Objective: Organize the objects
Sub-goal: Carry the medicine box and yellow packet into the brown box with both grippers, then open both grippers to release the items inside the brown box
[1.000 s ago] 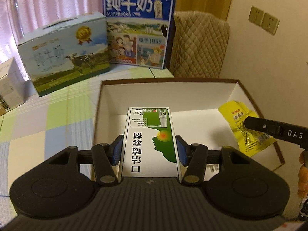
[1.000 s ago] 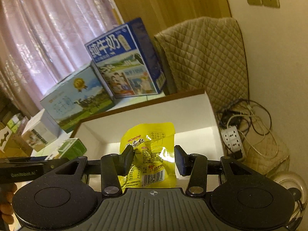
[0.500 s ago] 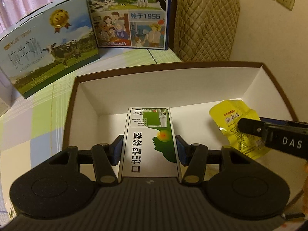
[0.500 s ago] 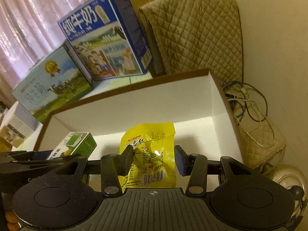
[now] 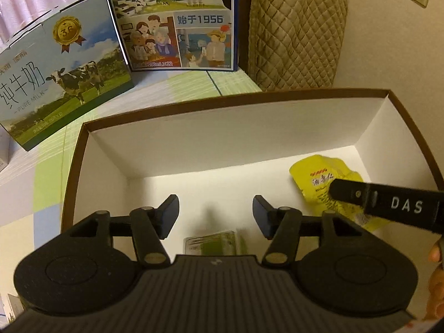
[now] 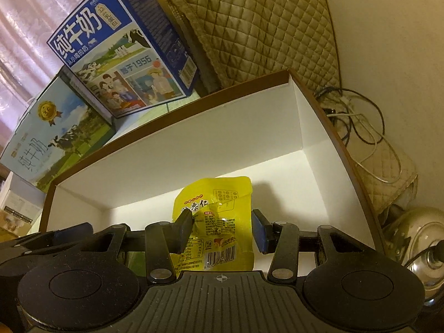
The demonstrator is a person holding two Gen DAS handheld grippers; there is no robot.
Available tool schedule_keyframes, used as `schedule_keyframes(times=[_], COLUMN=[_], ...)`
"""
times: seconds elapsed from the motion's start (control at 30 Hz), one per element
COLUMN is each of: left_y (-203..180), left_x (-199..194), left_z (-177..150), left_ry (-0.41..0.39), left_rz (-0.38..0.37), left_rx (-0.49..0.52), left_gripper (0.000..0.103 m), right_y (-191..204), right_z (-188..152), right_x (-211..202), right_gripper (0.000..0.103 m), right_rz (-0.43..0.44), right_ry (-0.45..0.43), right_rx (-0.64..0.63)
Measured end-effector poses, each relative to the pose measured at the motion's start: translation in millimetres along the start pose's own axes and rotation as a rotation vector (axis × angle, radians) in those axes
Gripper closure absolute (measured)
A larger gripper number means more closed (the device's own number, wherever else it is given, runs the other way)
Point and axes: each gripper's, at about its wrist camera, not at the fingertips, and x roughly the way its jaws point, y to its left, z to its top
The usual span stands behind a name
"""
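A white cardboard box with a brown rim [image 5: 249,100] lies open below both grippers. My left gripper [image 5: 215,213] is open over its floor. A green and white carton [image 5: 213,242] shows blurred just below the fingers, free of them. In the right wrist view my right gripper [image 6: 222,219] is shut on a yellow snack packet [image 6: 216,194] low inside the box [image 6: 166,127]. The left wrist view shows the packet [image 5: 322,174] near the box's right wall, under a black finger [image 5: 388,205] of the right gripper.
Two milk cases, one blue [image 5: 177,19] and one pale [image 5: 63,83], stand behind the box on the checked tablecloth. A quilted cover [image 5: 294,27] rises at the back right. Right of the box, cables [image 6: 358,127] and a metal lid [image 6: 421,238] lie below. A hand [image 5: 435,252] shows at the right edge.
My left gripper has opened and let go of the green and white carton, which has dropped below the fingers. Both grippers have moved further down into the box. The right still holds the packet.
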Motion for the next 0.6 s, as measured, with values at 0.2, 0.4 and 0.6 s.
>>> schedule_keyframes(times=[0.2, 0.4, 0.6], left_y=[10.7, 14.6, 19.2], left_x=[0.1, -6.7, -9.9], left_z=[-5.8, -7.7, -8.1], left_ry=[0.021, 0.013, 0.015], left_rz=[0.002, 0.003, 0.012], left_rx=[-0.015, 0.007, 0.000], left_gripper=[0.040, 0.031, 0.030], right_y=[-3.3, 3.9, 5.8], right_z=[0.4, 1.5, -4.8], right_x=[-2.3, -8.9, -8.9], right_gripper=[0.058, 0.041, 0.041], right_rz=[0.072, 0.065, 0.032], right_ry=[-0.033, -0.051, -0.034], right_rx=[0.043, -0.009, -0.062])
